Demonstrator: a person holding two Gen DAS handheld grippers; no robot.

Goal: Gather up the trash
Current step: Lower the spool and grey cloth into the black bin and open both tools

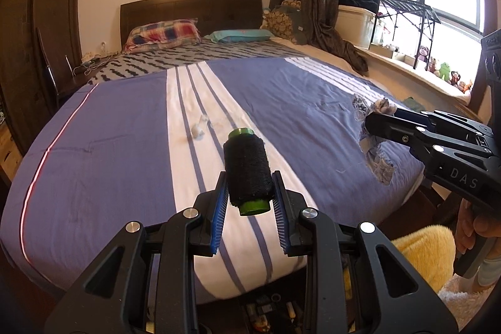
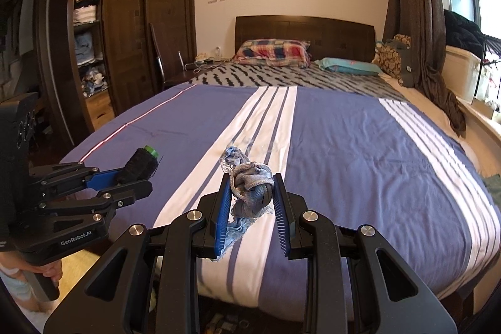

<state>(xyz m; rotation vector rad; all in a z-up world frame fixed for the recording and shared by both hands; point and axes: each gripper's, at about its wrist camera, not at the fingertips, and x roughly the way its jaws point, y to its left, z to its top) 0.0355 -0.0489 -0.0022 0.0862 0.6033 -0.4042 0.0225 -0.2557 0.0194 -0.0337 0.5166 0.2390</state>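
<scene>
Trash sits in both grippers above the foot end of the bed [image 1: 94,146]. A spool of black thread [image 1: 247,174] with green ends is pinched between the blue pads of the left gripper [image 1: 249,193], lifted over the white stripe of the blue-and-white cover near the foot edge. A ragged blue-grey cloth scrap [image 2: 250,187] is clamped between the pads of the right gripper [image 2: 252,196], its frayed tail hanging down below the fingers, also over the white stripe. From the left wrist view this scrap [image 1: 372,140] dangles off the right gripper's tips [image 1: 375,121] toward the right edge of the bed. A small white wad [image 1: 198,129] lies on the white stripe farther up the cover, well apart from both grippers. Pillows [image 2: 272,50] rest along the headboard edge.
</scene>
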